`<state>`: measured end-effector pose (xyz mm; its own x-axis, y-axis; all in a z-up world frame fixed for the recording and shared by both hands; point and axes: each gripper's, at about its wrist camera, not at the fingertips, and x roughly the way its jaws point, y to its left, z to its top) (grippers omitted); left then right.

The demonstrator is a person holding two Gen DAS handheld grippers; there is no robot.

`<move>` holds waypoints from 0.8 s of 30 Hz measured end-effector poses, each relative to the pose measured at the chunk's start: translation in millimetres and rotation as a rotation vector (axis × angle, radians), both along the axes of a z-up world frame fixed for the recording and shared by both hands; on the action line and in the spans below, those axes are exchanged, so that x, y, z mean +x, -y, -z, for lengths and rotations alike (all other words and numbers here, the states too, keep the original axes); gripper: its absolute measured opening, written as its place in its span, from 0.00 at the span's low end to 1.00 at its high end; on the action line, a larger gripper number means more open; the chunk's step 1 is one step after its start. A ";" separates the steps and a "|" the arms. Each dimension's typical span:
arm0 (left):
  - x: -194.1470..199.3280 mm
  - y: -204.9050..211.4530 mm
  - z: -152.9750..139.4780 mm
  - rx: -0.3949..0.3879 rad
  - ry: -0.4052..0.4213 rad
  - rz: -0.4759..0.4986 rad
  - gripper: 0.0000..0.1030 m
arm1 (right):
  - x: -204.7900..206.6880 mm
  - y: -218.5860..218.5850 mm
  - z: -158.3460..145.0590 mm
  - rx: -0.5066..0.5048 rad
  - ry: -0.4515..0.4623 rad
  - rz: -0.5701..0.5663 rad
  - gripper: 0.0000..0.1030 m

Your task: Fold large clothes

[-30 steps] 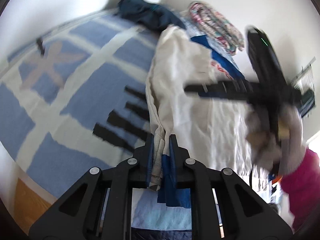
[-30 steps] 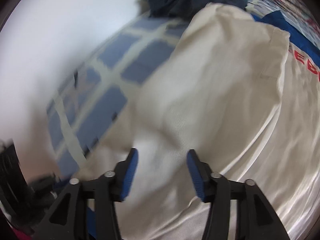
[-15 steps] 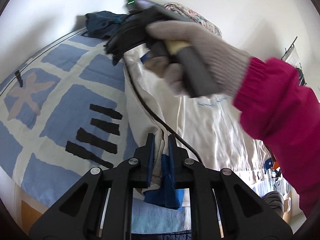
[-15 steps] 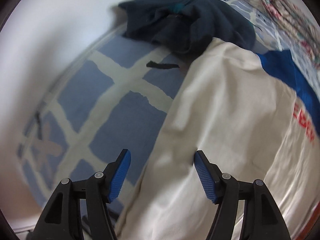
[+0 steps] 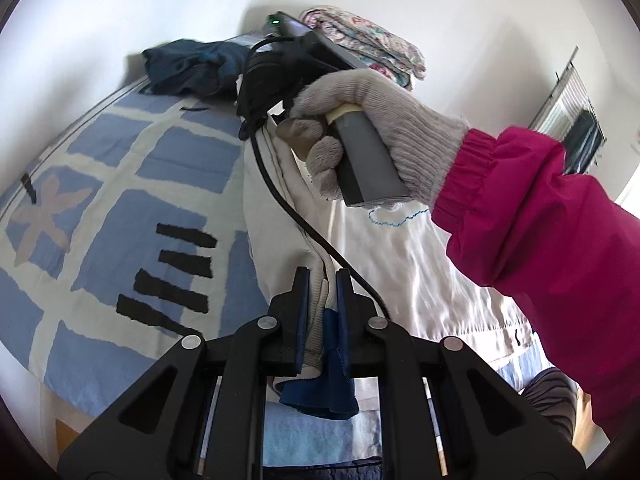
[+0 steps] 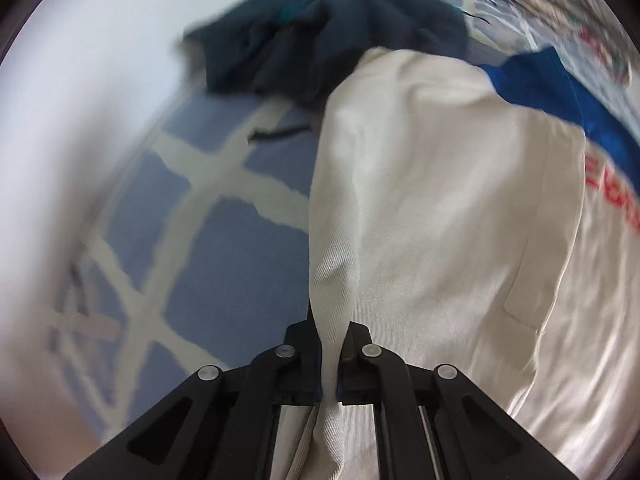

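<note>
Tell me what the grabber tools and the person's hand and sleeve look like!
Each gripper, left and right, is black with silver screws and blue pads. The right one has a grey handle, a green light and a black cable. The hand wears a grey knit glove, with a pink sleeve.

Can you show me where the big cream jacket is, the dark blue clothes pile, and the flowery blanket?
Big cream jacket (image 6: 440,200): right wrist view, on its broad folded panel.
Dark blue clothes pile (image 6: 320,28): right wrist view, on the crumpled middle.
Flowery folded blanket (image 5: 372,46): left wrist view, on its top fold.
</note>
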<state>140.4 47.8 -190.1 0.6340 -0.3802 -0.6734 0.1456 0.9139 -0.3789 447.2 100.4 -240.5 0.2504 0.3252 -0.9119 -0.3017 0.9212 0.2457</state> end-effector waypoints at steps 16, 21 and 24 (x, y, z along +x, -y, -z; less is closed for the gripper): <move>-8.7 83.4 -6.4 0.161 0.030 0.176 0.10 | -34.6 183.5 13.1 0.590 0.025 0.303 0.01; -8.1 107.8 9.0 0.199 -0.016 0.232 0.10 | -40.9 218.8 53.2 0.589 -0.054 0.414 0.01; -5.9 120.0 19.1 0.207 -0.045 0.261 0.10 | -35.3 222.2 59.3 0.522 -0.065 0.428 0.01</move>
<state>134.5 -72.2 -209.2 0.5014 -0.3775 -0.7785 0.3720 0.9064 -0.2000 411.9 -121.8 -299.9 0.4048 0.6115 -0.6798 0.0936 0.7119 0.6960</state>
